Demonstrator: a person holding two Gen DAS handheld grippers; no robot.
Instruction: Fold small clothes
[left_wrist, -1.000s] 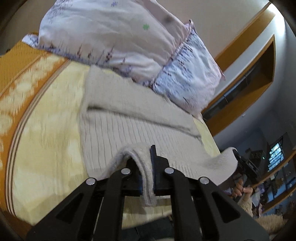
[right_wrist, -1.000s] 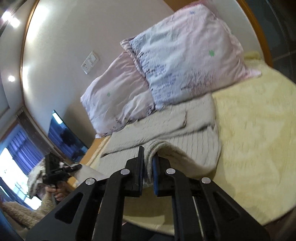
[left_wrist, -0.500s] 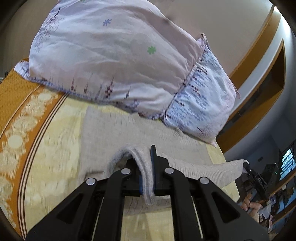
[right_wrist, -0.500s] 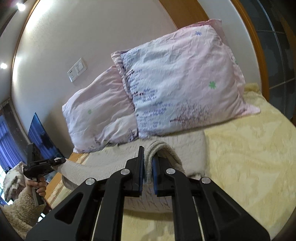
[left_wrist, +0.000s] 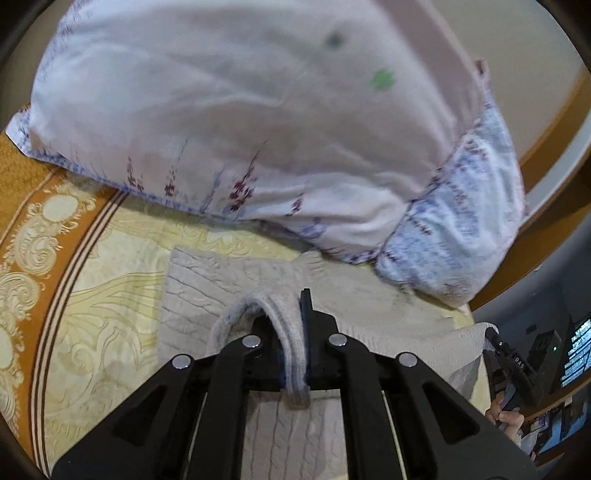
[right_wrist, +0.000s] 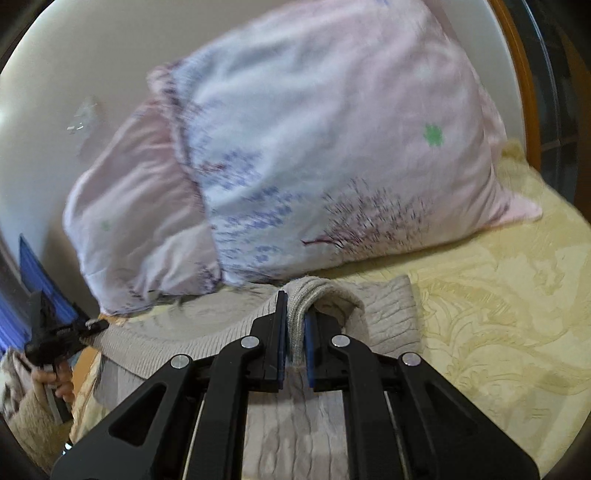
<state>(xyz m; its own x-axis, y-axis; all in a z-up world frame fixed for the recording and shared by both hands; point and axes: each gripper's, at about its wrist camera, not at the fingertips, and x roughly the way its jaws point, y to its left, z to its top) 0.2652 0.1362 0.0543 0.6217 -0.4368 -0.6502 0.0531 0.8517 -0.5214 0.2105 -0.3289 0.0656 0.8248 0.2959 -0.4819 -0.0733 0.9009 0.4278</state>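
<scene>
A beige ribbed knit sweater (left_wrist: 199, 295) lies on the yellow bedspread (left_wrist: 110, 332), its far edge close to the pillows. My left gripper (left_wrist: 291, 325) is shut on a ribbed edge of the sweater, which loops up between the jaws. My right gripper (right_wrist: 295, 325) is shut on the other ribbed edge of the same sweater (right_wrist: 391, 314). Both hold the edge just above the lower layer, near the far end of the garment. The right gripper also shows at the right of the left wrist view (left_wrist: 506, 354), and the left gripper shows at the left of the right wrist view (right_wrist: 55, 336).
Two floral pink and blue pillows (left_wrist: 258, 129) (right_wrist: 332, 166) stand just beyond the sweater against the wall. An orange patterned border (left_wrist: 33, 229) runs along the bed's left side. A wooden headboard frame (right_wrist: 524, 92) rises at the right. Bare yellow bedspread (right_wrist: 517, 314) lies right of the sweater.
Both grippers have carried the held sweater edge forward toward the pillows, laying it over the rest of the garment. The pillows now loom much closer, and less of the sweater shows ahead.
</scene>
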